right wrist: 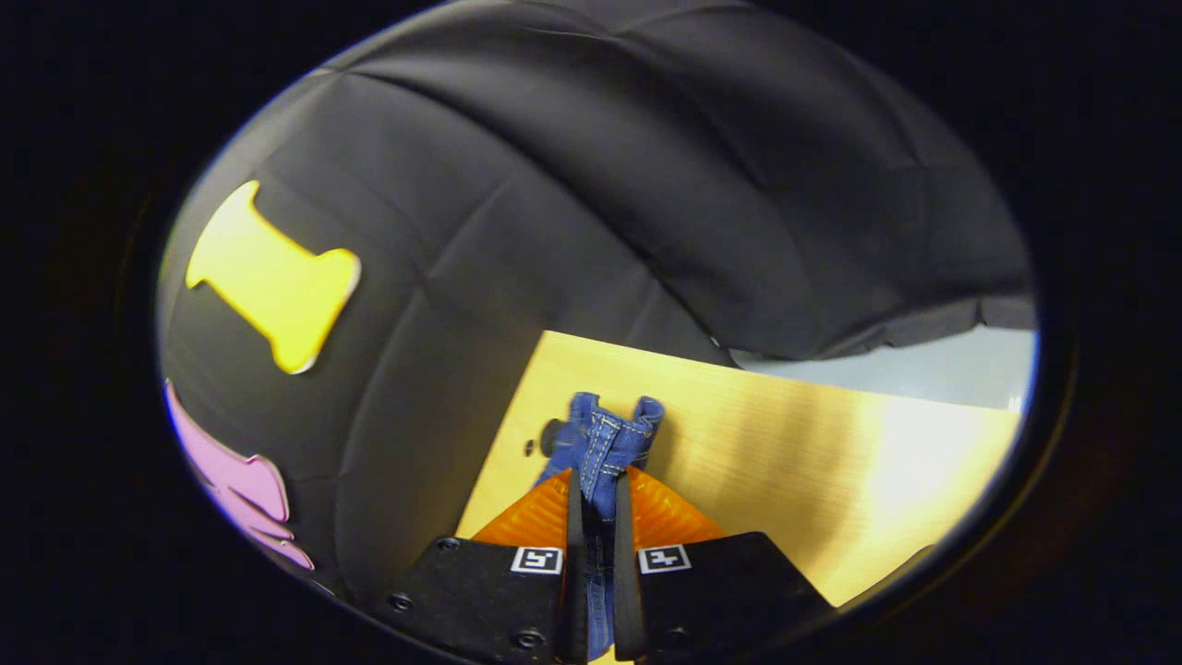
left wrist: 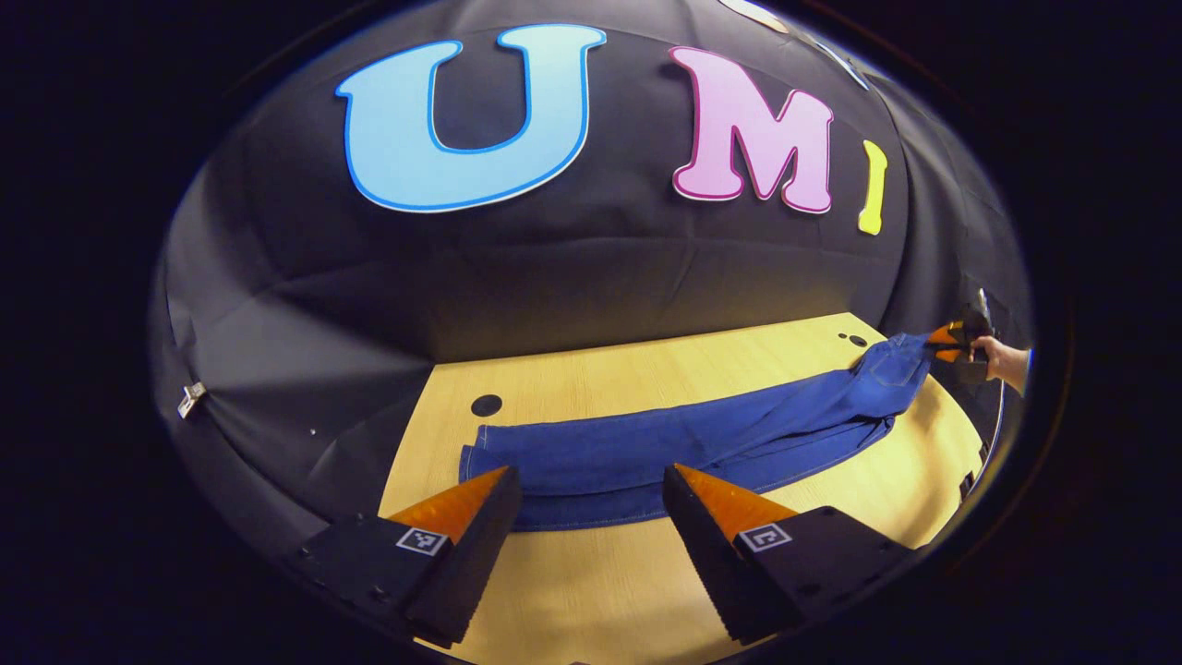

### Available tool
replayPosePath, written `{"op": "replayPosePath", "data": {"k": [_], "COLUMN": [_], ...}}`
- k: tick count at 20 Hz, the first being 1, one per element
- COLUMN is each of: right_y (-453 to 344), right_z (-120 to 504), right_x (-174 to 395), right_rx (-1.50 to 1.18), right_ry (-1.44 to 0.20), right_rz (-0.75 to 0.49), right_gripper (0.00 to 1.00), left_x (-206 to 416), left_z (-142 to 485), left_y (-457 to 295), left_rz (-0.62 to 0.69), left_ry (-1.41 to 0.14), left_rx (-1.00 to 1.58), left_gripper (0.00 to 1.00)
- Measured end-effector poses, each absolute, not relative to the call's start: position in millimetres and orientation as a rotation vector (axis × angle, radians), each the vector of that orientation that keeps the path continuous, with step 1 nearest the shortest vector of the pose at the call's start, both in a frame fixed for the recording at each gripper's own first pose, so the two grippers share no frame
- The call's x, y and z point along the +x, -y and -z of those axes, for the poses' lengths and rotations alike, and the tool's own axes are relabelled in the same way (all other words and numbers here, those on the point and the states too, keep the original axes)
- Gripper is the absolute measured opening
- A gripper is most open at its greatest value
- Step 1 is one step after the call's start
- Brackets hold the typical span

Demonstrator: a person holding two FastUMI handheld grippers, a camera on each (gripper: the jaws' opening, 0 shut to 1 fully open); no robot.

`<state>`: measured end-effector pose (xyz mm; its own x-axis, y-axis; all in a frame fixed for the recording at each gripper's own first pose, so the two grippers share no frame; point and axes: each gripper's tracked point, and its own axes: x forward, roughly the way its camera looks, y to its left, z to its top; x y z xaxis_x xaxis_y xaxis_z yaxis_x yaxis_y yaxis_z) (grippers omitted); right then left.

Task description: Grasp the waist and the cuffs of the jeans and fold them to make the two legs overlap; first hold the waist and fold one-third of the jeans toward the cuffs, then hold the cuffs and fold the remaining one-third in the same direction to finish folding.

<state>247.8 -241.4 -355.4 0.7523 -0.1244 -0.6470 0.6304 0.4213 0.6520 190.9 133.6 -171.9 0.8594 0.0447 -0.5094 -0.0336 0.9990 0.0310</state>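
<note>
Blue jeans (left wrist: 665, 448) lie lengthwise on the wooden table (left wrist: 600, 591), the legs overlapping, the cuffs at the left near me. My left gripper (left wrist: 591, 489) hovers open just in front of the cuff end, one finger on each side of the leg hems. At the far right the waist (left wrist: 900, 360) is lifted off the table, pinched by my right gripper (left wrist: 946, 342), which a hand (left wrist: 1002, 356) holds. In the right gripper view, bunched denim of the waist (right wrist: 605, 439) sticks out between the orange fingers, and my right gripper (right wrist: 598, 485) is shut on it.
The table has round dark holes, one (left wrist: 486, 405) near the cuffs and one (left wrist: 857, 340) by the waist. The black cloth wall rises close behind the table's far edge. A pale floor strip (right wrist: 905, 369) shows beyond the table's right end.
</note>
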Motion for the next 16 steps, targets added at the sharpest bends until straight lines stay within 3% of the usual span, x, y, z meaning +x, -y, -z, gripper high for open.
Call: {"op": "replayPosePath", "data": {"k": [5, 9, 13, 16], "right_y": [162.9, 23.4, -120.6, -204.2], "right_z": [239.4, 204.3, 242.4, 316.6], "right_x": [287.4, 296.6, 283.5, 264.3], "right_rx": [0.828, 0.705, 0.607, 0.368], "right_ry": [-0.448, -0.465, -0.598, -0.783], "right_rz": [0.266, 0.035, -0.174, -0.331], "right_gripper": [0.14, 0.14, 0.14, 0.15], "left_x": [177.0, 166.0, 164.6, 169.8], "left_z": [172.3, 192.4, 209.9, 221.2], "left_y": [-151.5, -180.3, -199.6, -206.4], "left_rz": [-0.011, -0.044, -0.071, -0.084], "left_ry": [-0.513, -0.557, -0.593, -0.611], "left_rx": [0.013, -0.022, -0.047, -0.069], "left_gripper": [0.98, 0.98, 0.98, 0.99]}}
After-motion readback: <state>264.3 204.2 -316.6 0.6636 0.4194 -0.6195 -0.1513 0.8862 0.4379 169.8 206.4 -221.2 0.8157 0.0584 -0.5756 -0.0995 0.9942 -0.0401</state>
